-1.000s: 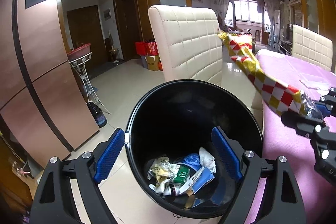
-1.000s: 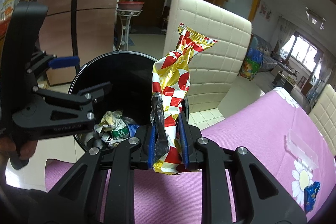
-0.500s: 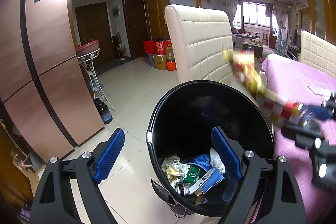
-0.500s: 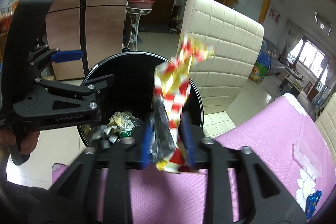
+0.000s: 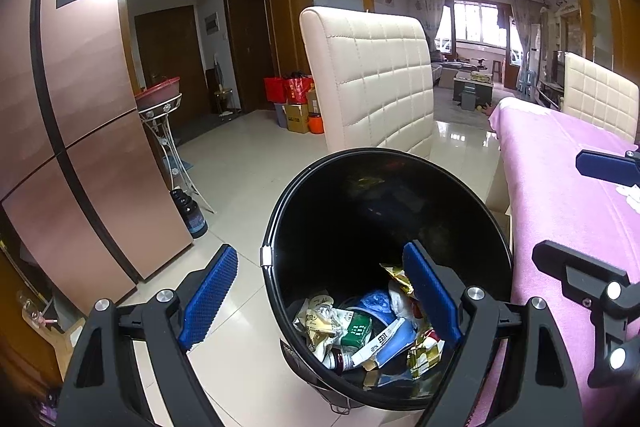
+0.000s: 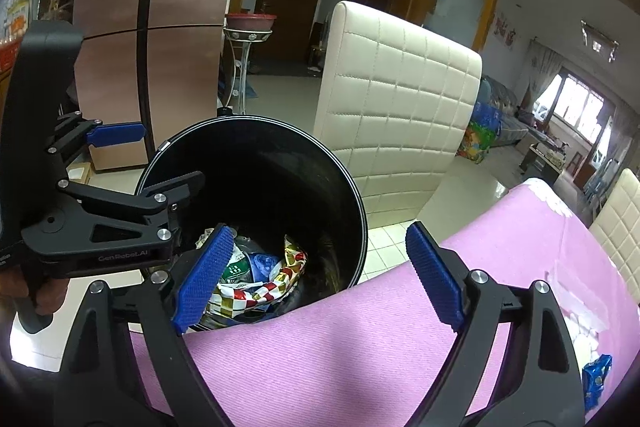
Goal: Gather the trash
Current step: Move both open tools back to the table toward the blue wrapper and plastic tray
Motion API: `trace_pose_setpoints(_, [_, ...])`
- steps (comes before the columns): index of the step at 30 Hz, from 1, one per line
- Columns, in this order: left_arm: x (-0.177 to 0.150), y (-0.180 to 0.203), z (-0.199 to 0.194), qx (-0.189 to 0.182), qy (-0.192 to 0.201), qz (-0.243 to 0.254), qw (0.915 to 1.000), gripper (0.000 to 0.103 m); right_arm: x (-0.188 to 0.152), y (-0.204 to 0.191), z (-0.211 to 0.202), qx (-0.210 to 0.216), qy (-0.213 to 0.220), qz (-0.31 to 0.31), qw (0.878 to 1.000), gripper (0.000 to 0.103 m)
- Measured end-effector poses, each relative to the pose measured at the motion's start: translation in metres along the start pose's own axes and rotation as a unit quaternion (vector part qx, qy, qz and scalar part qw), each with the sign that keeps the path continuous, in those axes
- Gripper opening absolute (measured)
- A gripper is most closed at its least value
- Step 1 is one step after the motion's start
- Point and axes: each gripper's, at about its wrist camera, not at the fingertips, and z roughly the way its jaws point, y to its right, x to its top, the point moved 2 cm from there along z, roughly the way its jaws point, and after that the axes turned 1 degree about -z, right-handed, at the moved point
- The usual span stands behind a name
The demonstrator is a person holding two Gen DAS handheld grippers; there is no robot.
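Note:
The red, white and gold checked wrapper point(image 6: 260, 287) lies inside the black bin point(image 6: 352, 187) on top of other trash, loose from any pad. My right gripper point(image 6: 318, 247) hovers over the pink table edge beside the bin. Its jaws are opening, with nothing between them. In the left wrist view the right gripper point(image 5: 580, 215) shows at the right edge, spread wide. My left gripper point(image 5: 319, 251) is open and straddles the bin rim point(image 5: 264, 259), one finger inside and one outside, neither pad pressing the wall. A gold corner of the wrapper point(image 5: 424, 351) shows among the trash.
The table with the pink cloth point(image 6: 360, 347) fills the foreground; a small blue packet point(image 6: 596, 379) and a clear plastic scrap point(image 6: 576, 311) lie at its right. A cream padded chair point(image 5: 372, 87) stands behind the bin. A copper fridge point(image 5: 80, 147) is on the left.
My right gripper went from shut on the checked wrapper to wide open. The wrapper dropped out and now lies in the bin. The left gripper kept its spread.

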Motion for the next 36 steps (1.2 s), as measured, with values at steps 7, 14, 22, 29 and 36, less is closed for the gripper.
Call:
trace_pose_setpoints(7, [0.006, 0.008, -0.002, -0.01, 0.005, 0.009, 0.9999, 0.083, -0.006, 0.005, -0.003, -0.032, -0.013, -0.005, 0.999, 0.087])
trace_pose_setpoints(14, [0.028, 0.044, -0.012, -0.051, 0.029, 0.057, 0.9967, 0.083, -0.02, 0.043, -0.004, -0.081, -0.045, 0.023, 0.995, 0.087])
trace_pose_setpoints(22, [0.041, 0.118, -0.016, -0.117, 0.034, 0.131, 0.9839, 0.083, -0.05, 0.12, -0.018, -0.169, -0.091, 0.072, 0.979, 0.087])
trace_pose_setpoints(29, [0.059, 0.18, -0.019, -0.178, 0.033, 0.164, 0.9696, 0.083, -0.082, 0.189, -0.047, -0.235, -0.114, 0.134, 0.956, 0.086])
trace_pose_setpoints(36, [0.077, 0.245, -0.003, -0.21, 0.023, 0.19, 0.959, 0.083, -0.124, 0.25, -0.061, -0.265, -0.146, 0.211, 0.929, 0.081])
